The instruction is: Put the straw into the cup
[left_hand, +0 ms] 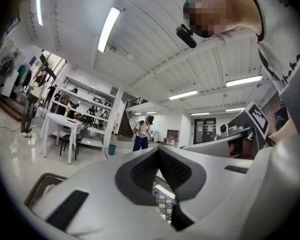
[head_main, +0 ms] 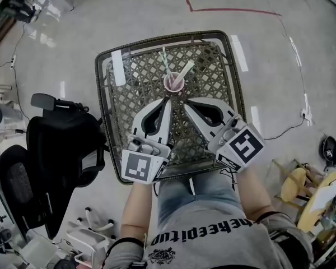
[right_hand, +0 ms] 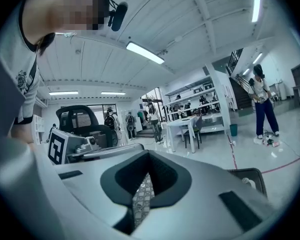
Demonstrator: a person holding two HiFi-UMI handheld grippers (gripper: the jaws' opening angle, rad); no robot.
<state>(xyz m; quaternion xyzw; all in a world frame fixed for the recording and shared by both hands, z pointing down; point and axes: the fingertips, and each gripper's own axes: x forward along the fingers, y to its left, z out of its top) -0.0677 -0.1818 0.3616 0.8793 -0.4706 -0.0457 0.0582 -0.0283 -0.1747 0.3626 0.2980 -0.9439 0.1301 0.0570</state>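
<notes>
A pinkish cup stands near the middle of the woven wicker table. A pale green straw leans out of it to the right, and a thinner straw rises to the back left. My left gripper lies just in front of the cup, shut and holding nothing. My right gripper points at the cup from the front right, also shut and holding nothing. Both gripper views tilt up at the ceiling; the left gripper and the right gripper show their tips meeting. Neither of these views shows the cup.
A white tape strip lies on the table's left side. Black office chairs stand to the left, a yellow stool to the right. A red line runs across the floor behind the table. People stand far off in the hall.
</notes>
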